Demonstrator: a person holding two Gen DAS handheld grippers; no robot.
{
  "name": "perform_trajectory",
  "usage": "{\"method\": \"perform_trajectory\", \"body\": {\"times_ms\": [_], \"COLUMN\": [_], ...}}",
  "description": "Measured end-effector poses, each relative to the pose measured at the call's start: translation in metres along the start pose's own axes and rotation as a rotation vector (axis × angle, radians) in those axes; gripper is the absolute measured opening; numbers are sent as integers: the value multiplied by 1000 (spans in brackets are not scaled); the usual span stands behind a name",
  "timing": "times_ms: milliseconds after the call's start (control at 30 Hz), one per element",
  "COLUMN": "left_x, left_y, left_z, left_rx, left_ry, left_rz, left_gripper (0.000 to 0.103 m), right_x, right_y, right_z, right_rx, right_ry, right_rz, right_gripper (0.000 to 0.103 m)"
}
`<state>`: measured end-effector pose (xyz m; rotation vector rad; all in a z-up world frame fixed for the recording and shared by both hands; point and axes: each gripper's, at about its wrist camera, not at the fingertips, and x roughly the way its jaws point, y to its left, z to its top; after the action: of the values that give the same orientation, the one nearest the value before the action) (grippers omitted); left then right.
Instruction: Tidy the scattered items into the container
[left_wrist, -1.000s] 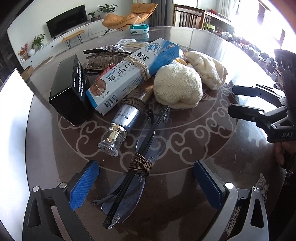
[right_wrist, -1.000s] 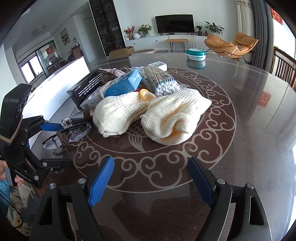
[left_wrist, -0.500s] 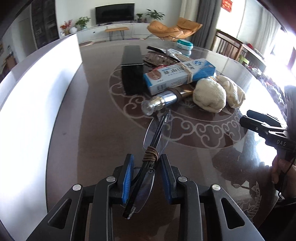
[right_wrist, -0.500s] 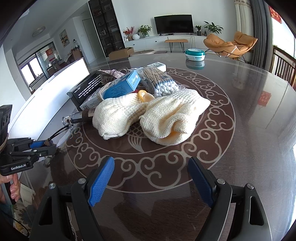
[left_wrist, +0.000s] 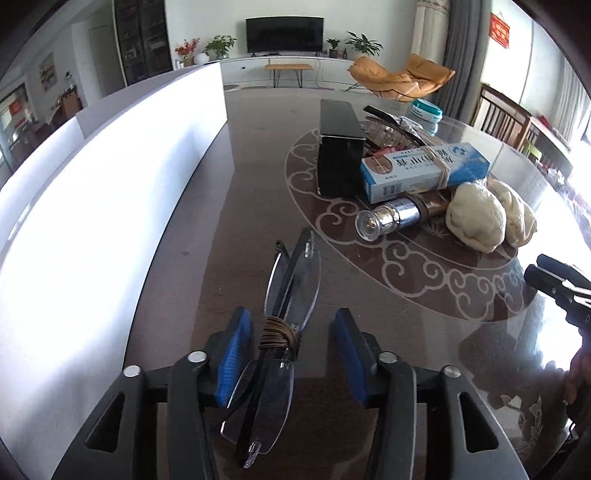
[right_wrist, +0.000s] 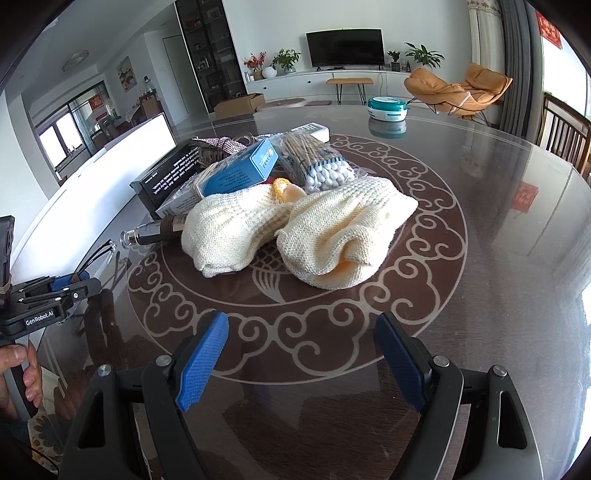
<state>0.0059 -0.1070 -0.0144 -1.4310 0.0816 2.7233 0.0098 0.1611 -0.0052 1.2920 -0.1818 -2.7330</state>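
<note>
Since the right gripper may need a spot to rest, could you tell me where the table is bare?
Bare: the dark glass tabletop right of the cream knitted gloves, and the strip between the white container wall and the black box. Crowded: the centre pile around the blue-and-white carton and cotton swab bundle.

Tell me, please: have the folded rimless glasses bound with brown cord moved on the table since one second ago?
Yes. The folded rimless glasses were dragged away from the silver-capped bottle, toward the white container wall. The left gripper has just been opening; they lie between its jaws.
</note>
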Motion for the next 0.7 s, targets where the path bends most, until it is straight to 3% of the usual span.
{"method": "perform_trajectory", "body": {"times_ms": [133, 200, 233, 467, 567, 633, 700], "left_x": [0, 3, 5, 3, 2, 2, 2], "left_y": [5, 4, 4, 6, 6, 5, 6], "left_z": [-1, -2, -2, -6, -7, -6, -6], "left_rx": [15, 41, 50, 60, 59, 57, 55], "left_ry": [7, 25, 36, 13, 10, 8, 7], "left_rz": [-26, -39, -47, -60, -58, -57, -57], "left_gripper": [77, 97, 102, 103, 103, 103, 103], "right_x": [1, 1, 1, 3, -6, -13, -3], "right_y": [1, 1, 1, 6, 11, 19, 36], "right_z": [0, 0, 0, 0, -2, -4, -5], "right_rx": [-4, -6, -6, -25, -52, -69, -88], "right_ry": [4, 6, 7, 12, -34, -69, -17], "right_rz": [2, 1, 1, -8, 3, 71, 167], "right_gripper": [83, 83, 83, 83, 83, 83, 83]}}
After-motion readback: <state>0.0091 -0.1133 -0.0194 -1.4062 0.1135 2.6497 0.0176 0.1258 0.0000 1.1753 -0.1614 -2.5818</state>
